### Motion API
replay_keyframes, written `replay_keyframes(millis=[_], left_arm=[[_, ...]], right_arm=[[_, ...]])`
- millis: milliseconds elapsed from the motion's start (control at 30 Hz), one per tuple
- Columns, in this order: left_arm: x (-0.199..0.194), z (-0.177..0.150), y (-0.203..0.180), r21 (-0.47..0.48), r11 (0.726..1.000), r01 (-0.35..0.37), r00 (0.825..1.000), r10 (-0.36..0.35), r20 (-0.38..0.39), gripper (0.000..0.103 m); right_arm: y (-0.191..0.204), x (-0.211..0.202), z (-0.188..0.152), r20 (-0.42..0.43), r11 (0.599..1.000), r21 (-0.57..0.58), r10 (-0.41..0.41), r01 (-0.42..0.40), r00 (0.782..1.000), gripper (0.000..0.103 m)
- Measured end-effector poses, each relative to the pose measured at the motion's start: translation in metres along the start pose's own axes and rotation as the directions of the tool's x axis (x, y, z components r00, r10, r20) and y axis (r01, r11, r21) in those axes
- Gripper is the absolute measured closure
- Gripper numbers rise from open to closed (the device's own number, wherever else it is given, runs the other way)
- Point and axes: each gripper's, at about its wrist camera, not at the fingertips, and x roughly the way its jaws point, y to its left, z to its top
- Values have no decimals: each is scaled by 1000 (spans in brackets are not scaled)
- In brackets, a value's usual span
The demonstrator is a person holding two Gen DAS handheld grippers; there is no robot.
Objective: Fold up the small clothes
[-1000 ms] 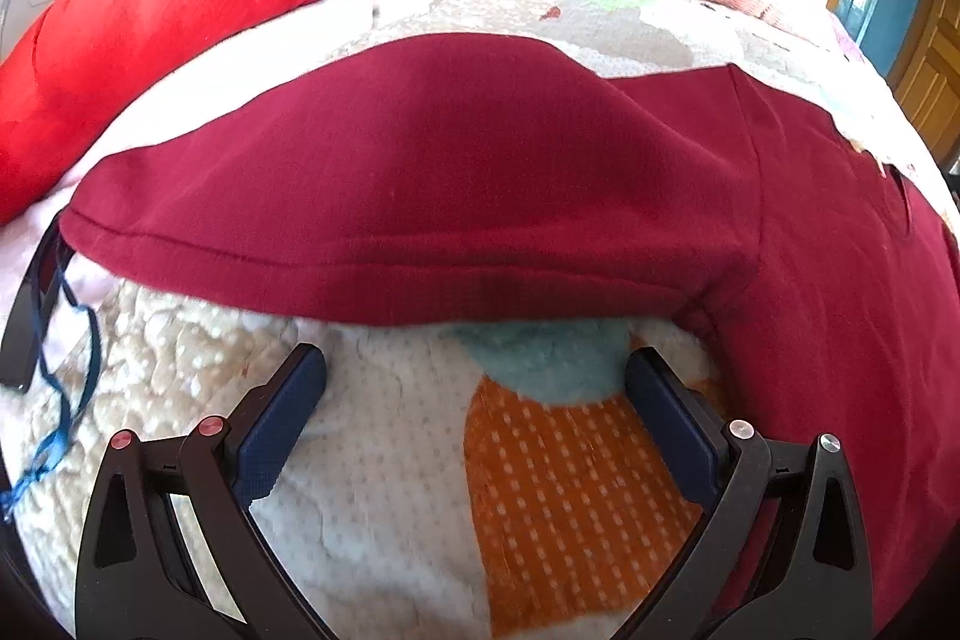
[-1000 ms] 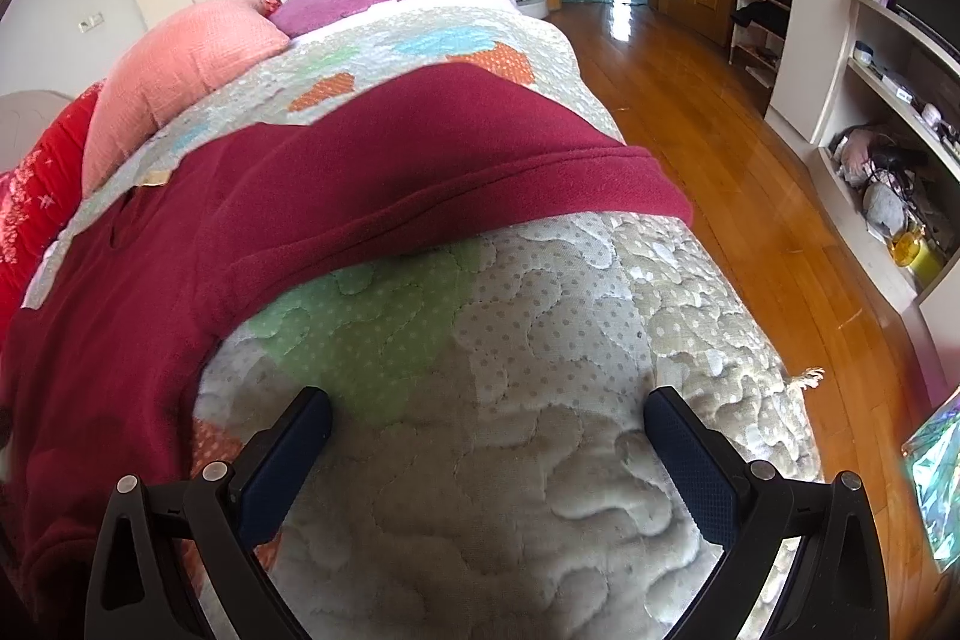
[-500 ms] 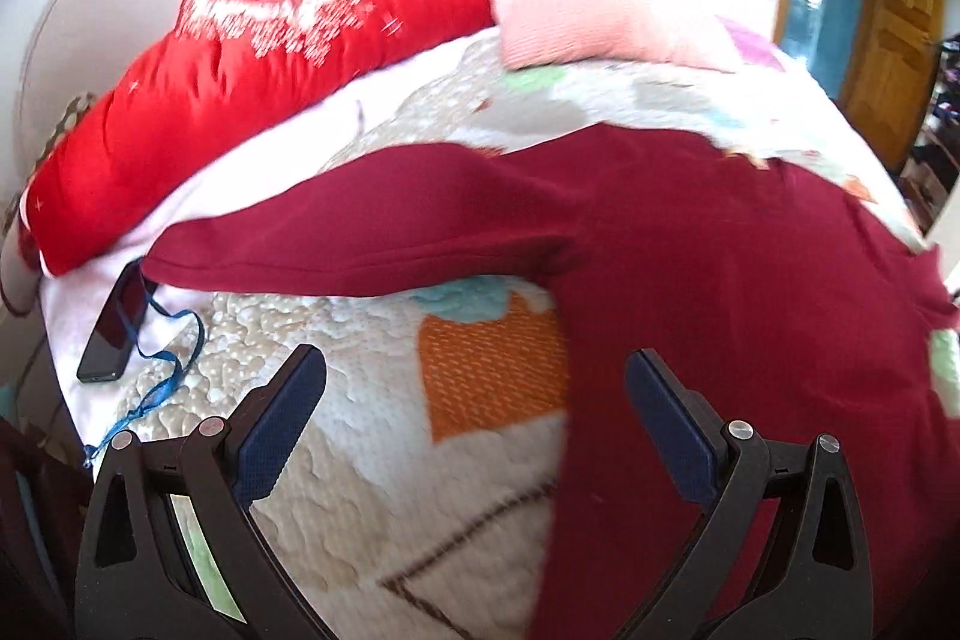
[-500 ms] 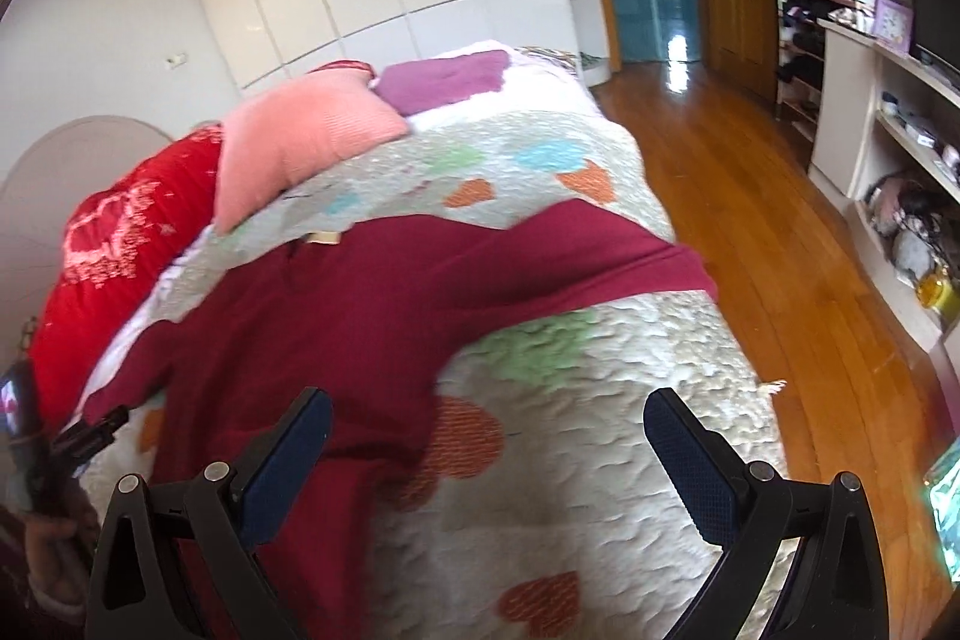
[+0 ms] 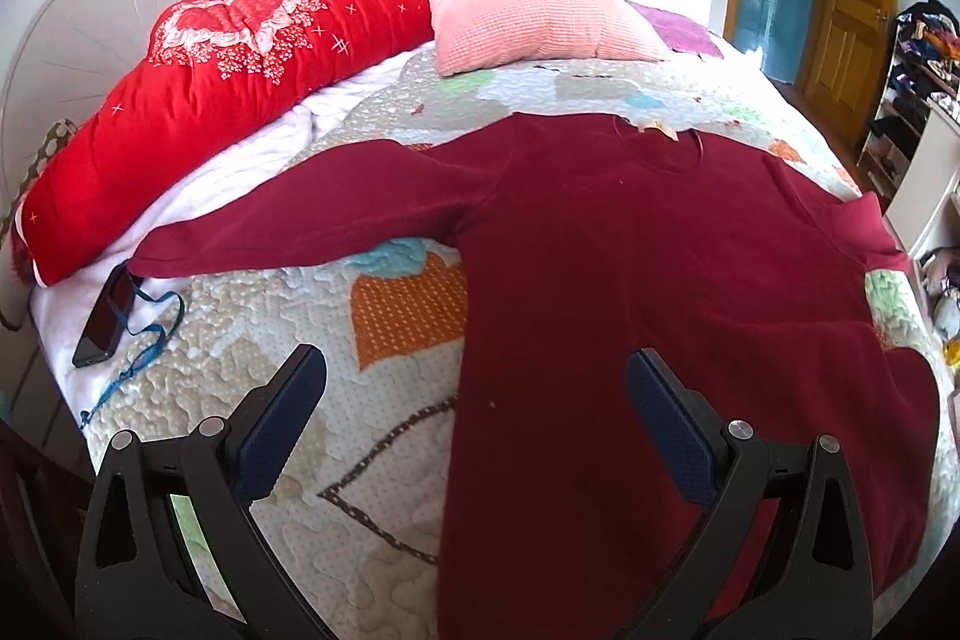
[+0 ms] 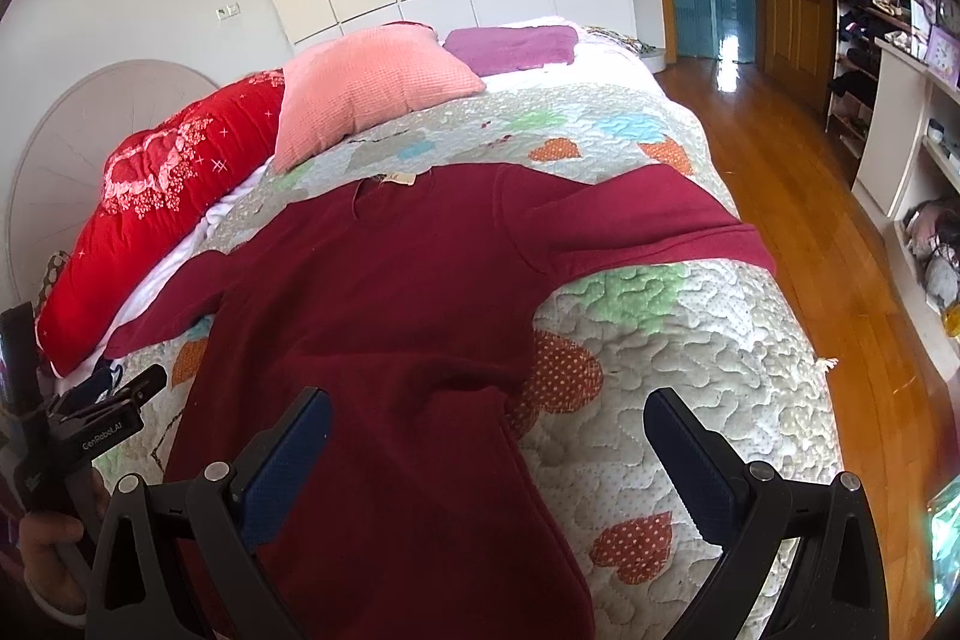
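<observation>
Sweater (image 5: 630,280) first, in the left wrist view: a dark red one, spread flat on the quilt of the bed (image 5: 270,340), filling the middle and right of the picture. Its neck points to 12 o'clock, toward the pink pillow (image 5: 528,19), and its bottom runs down to 6 o'clock, so its long way goes from 12 to 6. One sleeve sticks out toward 9 o'clock, with its cuff close to a dark phone (image 5: 105,319) on a blue cord. The left claw (image 5: 474,400) is wide open and holds nothing — one finger is over the quilt and the other over the red cloth. I can't tell if they touch it.

Next, the right wrist view. The sweater (image 6: 390,292) lies here too, neck at 12 o'clock with a small tan tag (image 6: 399,179). The other sleeve reaches out to 3 o'clock, almost to the edge of the bed above the wood floor (image 6: 810,172). Near the bottom the cloth looks doubled over in one spot. The right claw (image 6: 486,436) is wide open and empty as well. At 8 o'clock you can see the left claw (image 6: 114,409) with a hand (image 6: 51,562) on its handle.

I think the sweater is soft, light and floppy — it will sag and bunch, not stay stiff. A good place to pinch looks like a cuff or the bottom edge, where the cloth is thicker.
</observation>
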Motion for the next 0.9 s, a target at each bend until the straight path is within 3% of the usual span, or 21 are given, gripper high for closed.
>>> replay_keyframes(millis=[900], left_arm=[[15, -14, -17, 28, 999, 31, 998, -29, -60, 2]], right_arm=[[-8, 19, -11, -68, 999, -5, -43, 43, 997, 0]])
